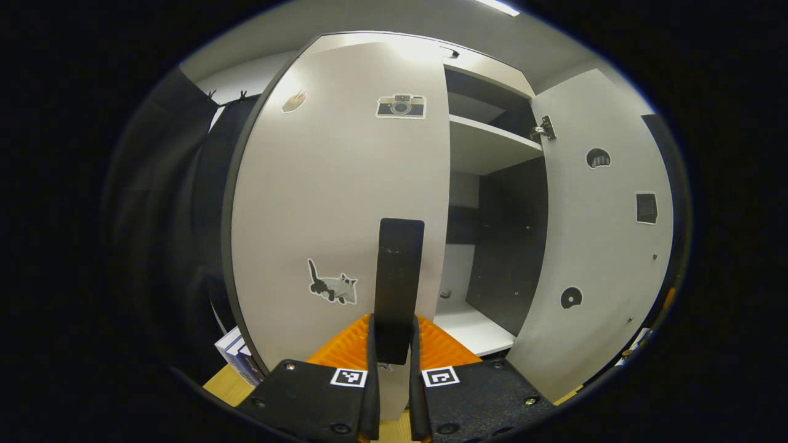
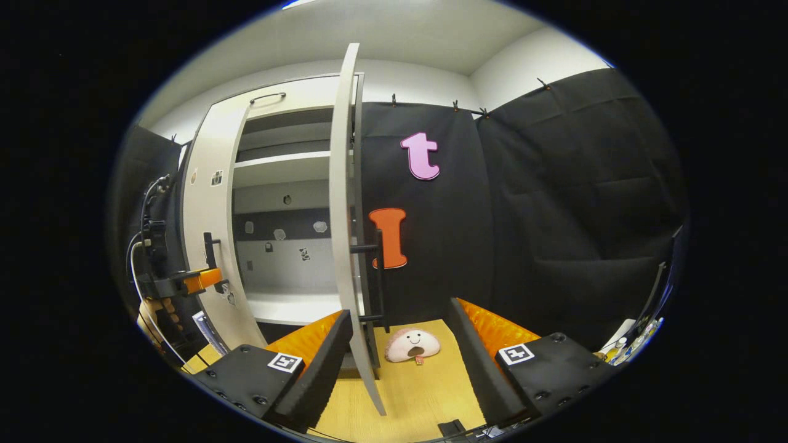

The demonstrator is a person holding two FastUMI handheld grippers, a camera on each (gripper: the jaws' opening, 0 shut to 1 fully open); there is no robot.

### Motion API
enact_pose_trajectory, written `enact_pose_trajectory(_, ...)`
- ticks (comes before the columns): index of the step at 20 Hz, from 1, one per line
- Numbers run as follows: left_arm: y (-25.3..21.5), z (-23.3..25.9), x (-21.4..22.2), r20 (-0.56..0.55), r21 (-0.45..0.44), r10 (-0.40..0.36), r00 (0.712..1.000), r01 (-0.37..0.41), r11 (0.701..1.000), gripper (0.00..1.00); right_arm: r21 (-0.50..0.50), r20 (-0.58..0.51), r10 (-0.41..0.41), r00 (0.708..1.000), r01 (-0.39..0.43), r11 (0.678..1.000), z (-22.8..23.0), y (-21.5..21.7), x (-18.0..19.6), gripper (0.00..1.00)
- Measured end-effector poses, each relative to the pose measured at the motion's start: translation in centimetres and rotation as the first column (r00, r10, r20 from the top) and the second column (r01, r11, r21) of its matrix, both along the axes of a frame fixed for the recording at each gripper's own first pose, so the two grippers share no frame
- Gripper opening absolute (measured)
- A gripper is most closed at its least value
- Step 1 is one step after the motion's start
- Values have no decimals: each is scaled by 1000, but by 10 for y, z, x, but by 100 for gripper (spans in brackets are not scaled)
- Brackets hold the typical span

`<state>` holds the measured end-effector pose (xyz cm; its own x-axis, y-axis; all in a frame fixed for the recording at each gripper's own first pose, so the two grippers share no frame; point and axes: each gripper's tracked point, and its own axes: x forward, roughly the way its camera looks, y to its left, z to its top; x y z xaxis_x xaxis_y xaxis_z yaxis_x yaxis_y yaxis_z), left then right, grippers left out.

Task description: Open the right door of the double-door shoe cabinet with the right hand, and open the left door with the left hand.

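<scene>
left gripper (image 1: 394,344): the ribbed fingers (image 1: 345,347) sit closed together on the flat, dark, bar-shaped handle (image 1: 399,271) of the left door (image 1: 332,203), which rises upright from between them. the door behind the handle is a smooth, pale, matt panel with a dark edge, carrying a cat sticker (image 1: 332,288) low down and a camera sticker (image 1: 401,106) near the top. past its right edge the cabinet interior (image 1: 486,246) is exposed: a white floor board, a white shelf (image 1: 486,144) above, dark side and back panels. further right the right door (image 1: 600,234) stands swung out, its inner face pale, with a metal hinge (image 1: 543,130) at its upper corner.

right gripper (image 2: 400,344): fingers spread wide apart, holding nothing. the right door (image 2: 345,227) stands edge-on just beyond and between them, nearer the left finger, not touching; its thin dark handle (image 2: 377,277) projects from the outer face. on the light wood floor (image 2: 418,394) beyond lies a soft, rounded pink toy (image 2: 412,344). to the left, farther off, the left gripper (image 2: 203,278) is at the left door's (image 2: 209,234) handle. black cloth wall (image 2: 554,215) hangs behind
</scene>
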<state>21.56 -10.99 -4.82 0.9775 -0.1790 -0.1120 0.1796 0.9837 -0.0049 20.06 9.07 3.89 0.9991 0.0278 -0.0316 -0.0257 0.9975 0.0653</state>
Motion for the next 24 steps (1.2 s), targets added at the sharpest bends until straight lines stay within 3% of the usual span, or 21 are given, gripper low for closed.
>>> enact_pose_trajectory(1, 1, 0, -2, 1, 7, -3, 1000, 3, 1000, 19, -2, 1, 0, 1000, 0, 1000, 0, 2, 0, 92)
enact_pose_trajectory(9, 12, 2, -28, -3, 14, -58, 998, 58, 998, 17, 22, 7, -7, 1000, 7, 1000, -1, 21, -10, 92)
enact_pose_trajectory(10, 13, 3, -28, -2, 11, -65, 998, 65, 998, 17, 21, 12, -8, 1000, 8, 1000, -1, 23, -10, 100)
enact_pose_trajectory(11, 13, 2, -29, -3, 8, -70, 998, 70, 998, 17, 19, 16, -9, 1000, 9, 1000, -2, 26, -11, 100)
enact_pose_trajectory(12, 13, 2, -31, -7, 9, -74, 997, 74, 997, 17, 18, 15, -10, 1000, 9, 1000, -2, 27, -11, 92)
enact_pose_trajectory(13, 14, 2, -31, -6, 12, -79, 997, 79, 997, 17, 17, 13, -11, 1000, 11, 1000, -2, 27, -11, 100)
enact_pose_trajectory(14, 15, 2, -32, -4, 15, -83, 997, 83, 996, 16, 20, 14, -13, 1000, 13, 1000, -2, 28, -11, 92)
enact_pose_trajectory(17, 18, 2, -36, 7, 20, -86, 996, 85, 996, 16, 21, 11, -16, 1000, 15, 1000, -2, 30, -10, 92)
enact_pose_trajectory(18, 19, 2, -37, 10, 23, -86, 996, 86, 996, 16, 19, 8, -15, 1000, 15, 1000, -3, 30, -10, 100)
enact_pose_trajectory(20, 16, -5, -44, -14, 11, -121, 993, 121, 993, 16, 21, 5, -9, 1000, 9, 1000, -3, 32, -12, 100)
enact_pose_trajectory(22, 84, -33, -46, -41, 147, 51, 998, -45, 988, 0, 26, 9, 2, 1000, -2, 1000, -2, 36, -10, 100)
enact_pose_trajectory(23, 111, -46, -52, -92, 128, 125, 988, -112, 985, 0, 24, 14, 12, 1000, -12, 1000, 0, 40, -10, 100)
enact_pose_trajectory(24, 104, -49, -61, -110, 23, 75, 991, -73, 997, 0, 19, 24, 25, 999, -25, 999, 2, 43, -8, 100)
